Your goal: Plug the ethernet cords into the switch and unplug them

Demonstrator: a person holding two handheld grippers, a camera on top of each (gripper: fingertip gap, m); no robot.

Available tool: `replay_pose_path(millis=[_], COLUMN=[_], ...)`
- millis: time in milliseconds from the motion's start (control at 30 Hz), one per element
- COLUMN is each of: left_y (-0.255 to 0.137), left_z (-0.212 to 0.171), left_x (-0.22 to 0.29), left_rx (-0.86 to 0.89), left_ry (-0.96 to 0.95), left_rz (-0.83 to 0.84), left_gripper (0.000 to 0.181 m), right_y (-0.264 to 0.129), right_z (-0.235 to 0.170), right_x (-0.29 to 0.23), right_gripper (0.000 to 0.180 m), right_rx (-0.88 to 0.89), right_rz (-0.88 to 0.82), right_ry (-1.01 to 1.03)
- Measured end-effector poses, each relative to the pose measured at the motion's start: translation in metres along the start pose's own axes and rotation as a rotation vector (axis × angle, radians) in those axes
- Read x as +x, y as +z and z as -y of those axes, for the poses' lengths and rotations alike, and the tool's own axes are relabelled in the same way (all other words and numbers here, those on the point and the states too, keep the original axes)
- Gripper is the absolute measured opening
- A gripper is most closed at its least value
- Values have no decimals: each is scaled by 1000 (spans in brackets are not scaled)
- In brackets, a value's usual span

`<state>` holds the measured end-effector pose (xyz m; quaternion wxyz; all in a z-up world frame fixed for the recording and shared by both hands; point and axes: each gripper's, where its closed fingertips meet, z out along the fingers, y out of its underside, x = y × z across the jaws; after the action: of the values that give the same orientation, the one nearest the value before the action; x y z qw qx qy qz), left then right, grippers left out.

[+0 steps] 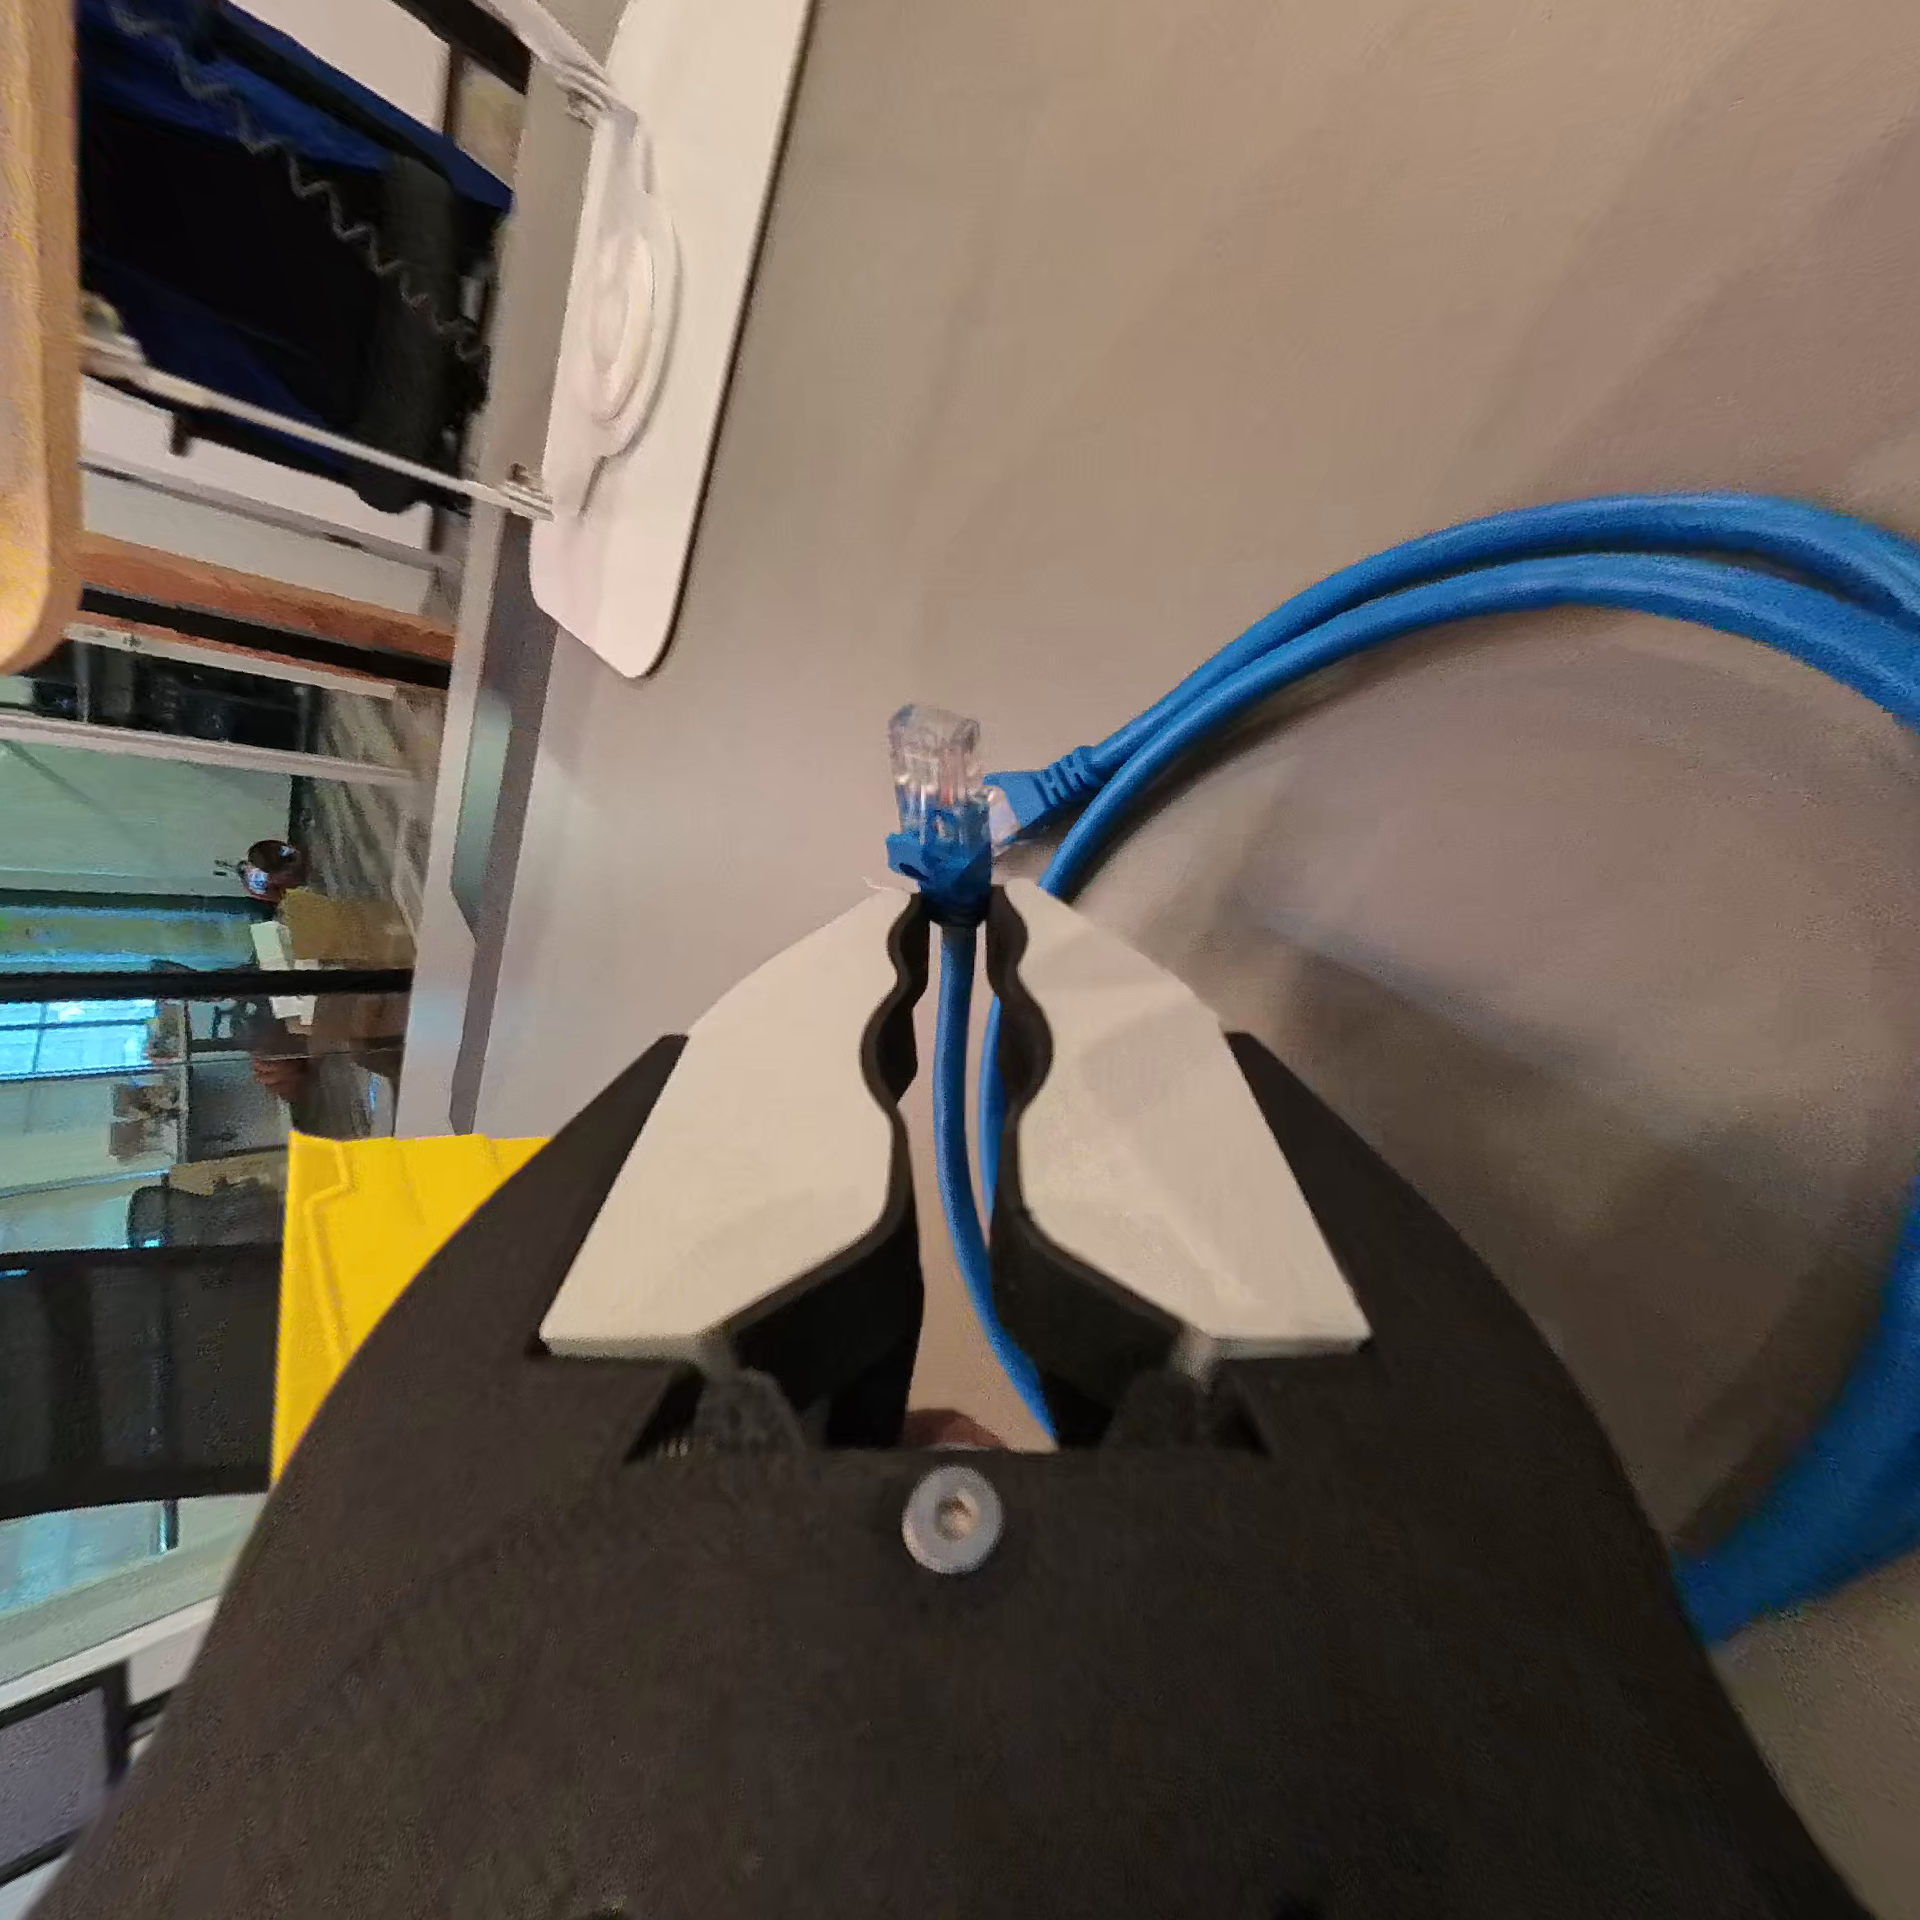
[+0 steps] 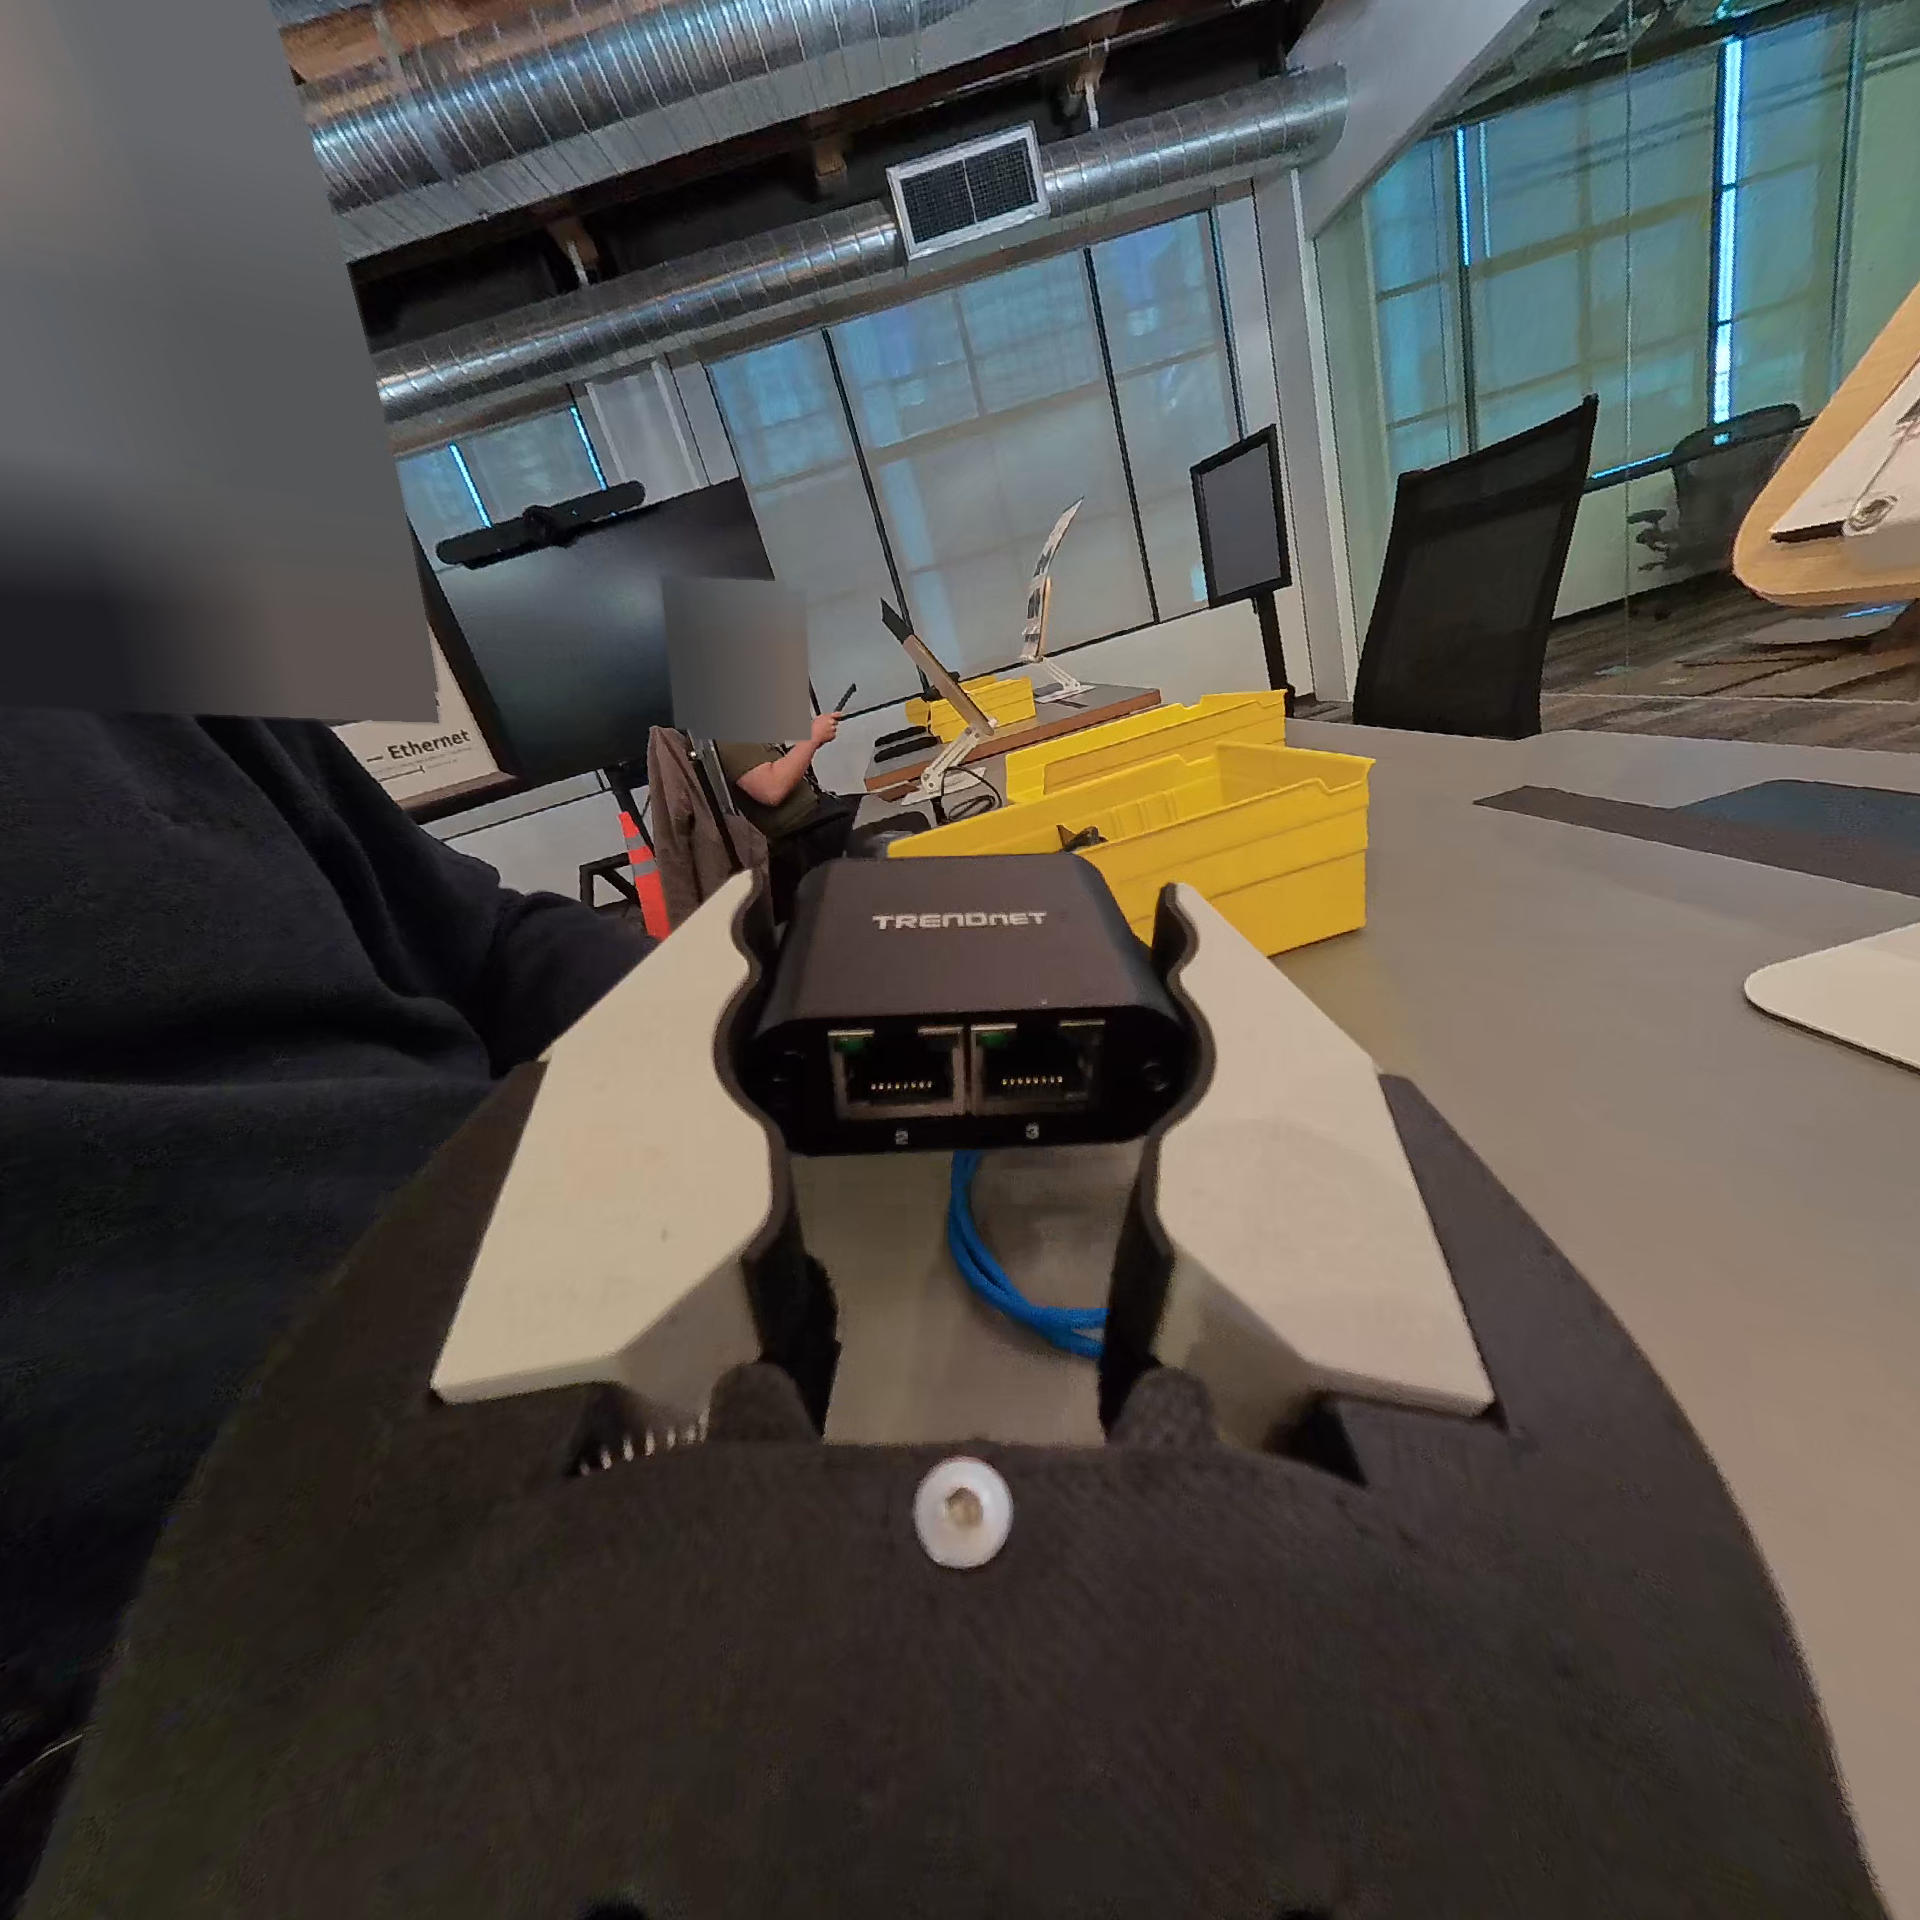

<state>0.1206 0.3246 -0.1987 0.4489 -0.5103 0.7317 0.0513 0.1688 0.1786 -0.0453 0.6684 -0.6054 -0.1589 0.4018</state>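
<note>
My left gripper (image 1: 951,902) is shut on a blue ethernet cord (image 1: 961,1122) just behind its clear plug (image 1: 935,769), which sticks out past the fingertips. The rest of the blue cord (image 1: 1558,561) loops over the grey table to the right, and a second plug end (image 1: 1039,795) lies beside the held one. My right gripper (image 2: 961,935) is shut on a small black switch (image 2: 961,997), held above the table with two empty ports (image 2: 961,1075) facing the camera. A bit of blue cord (image 2: 997,1278) shows on the table below it.
Yellow bins (image 2: 1195,831) stand on the grey table (image 2: 1610,1091) beyond the switch; one shows in the left wrist view (image 1: 364,1247). A white pad (image 1: 644,343) lies on the table. A person's dark sleeve (image 2: 208,1039) is at the left. A black chair (image 2: 1475,592) stands behind. There is about 20 cm between the tips of the two grippers.
</note>
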Motion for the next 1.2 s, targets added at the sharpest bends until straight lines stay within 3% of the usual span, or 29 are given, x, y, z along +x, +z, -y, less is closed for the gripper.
replay_pose_path(millis=[233,400,667,1200], left_y=[-35,-63,-85,-91], left_z=[12,34,62,85], left_x=[-29,-50,-40,-27], left_rx=[-89,-67,-46,-18], left_ry=[151,288,480,516], left_rz=[-122,-92,-107,-225], left_gripper=[10,10,10,10], right_y=[10,19,37,50], right_z=[-6,-9,-14,-28], right_x=[8,20,30,37], right_gripper=[72,73,72,73], right_rx=[-91,-168,-257,-293], right_rz=[-74,-154,-220,-254], right_ry=[-97,-207,-382,-476])
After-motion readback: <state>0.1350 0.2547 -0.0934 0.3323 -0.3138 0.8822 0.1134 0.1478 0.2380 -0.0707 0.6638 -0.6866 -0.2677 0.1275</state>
